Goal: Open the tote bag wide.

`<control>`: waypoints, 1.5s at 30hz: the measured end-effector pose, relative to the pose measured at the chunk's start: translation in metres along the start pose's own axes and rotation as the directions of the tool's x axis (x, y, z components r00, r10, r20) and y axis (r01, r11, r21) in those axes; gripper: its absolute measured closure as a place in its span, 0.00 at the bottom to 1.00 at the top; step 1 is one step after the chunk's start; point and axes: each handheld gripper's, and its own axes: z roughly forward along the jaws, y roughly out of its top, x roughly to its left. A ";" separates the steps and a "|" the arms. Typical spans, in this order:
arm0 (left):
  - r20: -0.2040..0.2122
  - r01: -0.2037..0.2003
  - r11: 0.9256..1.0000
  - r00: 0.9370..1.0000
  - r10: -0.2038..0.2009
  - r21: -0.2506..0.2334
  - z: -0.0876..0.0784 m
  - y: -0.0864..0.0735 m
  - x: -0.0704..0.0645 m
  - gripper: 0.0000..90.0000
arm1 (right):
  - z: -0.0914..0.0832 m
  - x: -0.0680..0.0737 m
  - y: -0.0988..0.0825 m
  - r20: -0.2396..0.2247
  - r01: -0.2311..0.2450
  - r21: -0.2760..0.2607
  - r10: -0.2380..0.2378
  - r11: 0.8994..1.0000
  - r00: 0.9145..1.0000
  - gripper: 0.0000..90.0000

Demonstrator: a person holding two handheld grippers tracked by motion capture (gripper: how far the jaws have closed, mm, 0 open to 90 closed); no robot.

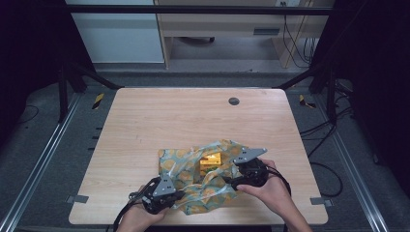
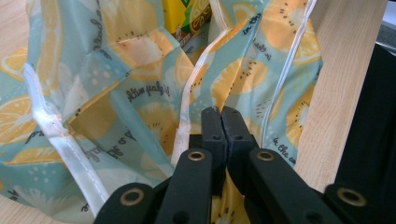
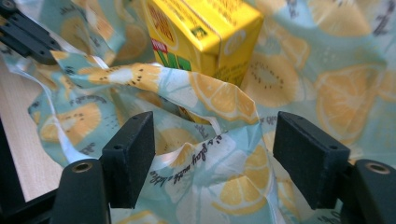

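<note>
A light blue cloth (image 1: 179,162) printed with orange slices lies crumpled near the table's front edge, wrapped loosely around a yellow drink carton (image 1: 211,161). My left gripper (image 1: 183,195) sits at the cloth's front left and is shut on a fold of it; in the left gripper view (image 2: 221,116) its jaws meet with cloth (image 2: 116,79) around them and the carton (image 2: 184,16) beyond. My right gripper (image 1: 227,181) is at the cloth's right side. In the right gripper view (image 3: 215,140) its jaws stand wide apart over a cloth ridge (image 3: 224,100), not pressing it, with the carton (image 3: 205,32) just ahead.
The wooden table (image 1: 193,116) stretches bare behind the cloth, with a grey round cap (image 1: 234,101) near its far edge. Dark frame posts flank the table, and cables (image 1: 319,145) lie on the floor to the right.
</note>
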 end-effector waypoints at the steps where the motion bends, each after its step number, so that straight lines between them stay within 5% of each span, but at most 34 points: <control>1: 0.001 -0.004 1.000 1.000 0.004 0.004 -0.001 0.000 0.000 0.99 | 0.002 0.000 -0.001 -0.009 -0.006 0.007 0.006 1.000 1.000 0.41; 5: -0.003 0.010 1.000 1.000 -0.010 -0.012 -0.003 0.001 0.002 0.99 | 0.000 0.007 -0.003 -0.033 0.016 0.049 -0.014 0.999 0.999 0.75; 9: -0.013 0.008 0.999 1.000 -0.009 -0.040 -0.009 0.007 0.000 0.93 | -0.005 0.014 -0.005 -0.039 0.033 0.042 -0.031 0.999 0.999 0.94; 19: -0.078 -0.007 0.984 0.997 -0.007 -0.177 -0.037 0.044 0.000 0.59 | -0.012 0.021 -0.009 -0.051 0.052 0.013 -0.052 0.999 0.997 0.98; 25: -0.181 -0.012 0.983 0.983 -0.022 -0.185 -0.035 0.070 0.026 0.46 | -0.012 0.022 -0.009 -0.054 0.066 0.013 -0.065 0.998 0.996 0.98; 30: -0.100 0.049 0.992 0.993 -0.061 -0.118 -0.012 0.079 0.049 0.36 | -0.011 0.022 -0.010 -0.056 0.073 0.014 -0.073 0.997 0.996 0.98; 32: -0.092 0.038 0.996 0.995 -0.046 -0.083 -0.002 0.080 0.052 0.40 | -0.010 0.022 -0.011 -0.061 0.081 0.010 -0.080 0.997 0.995 0.98; 36: -0.099 0.005 1.000 0.995 -0.007 -0.012 0.007 0.079 0.055 0.71 | -0.011 0.022 -0.013 -0.062 0.081 0.016 -0.080 0.997 0.995 0.99; 39: -0.112 0.020 1.000 0.994 -0.019 0.006 0.009 0.078 0.058 0.90 | -0.013 0.022 -0.016 -0.060 0.086 0.026 -0.084 0.996 0.995 0.99; 45: -0.155 0.076 0.997 0.985 -0.078 -0.015 0.009 0.075 0.073 0.98 | -0.017 0.023 -0.024 -0.058 0.095 0.039 -0.093 0.995 0.994 0.99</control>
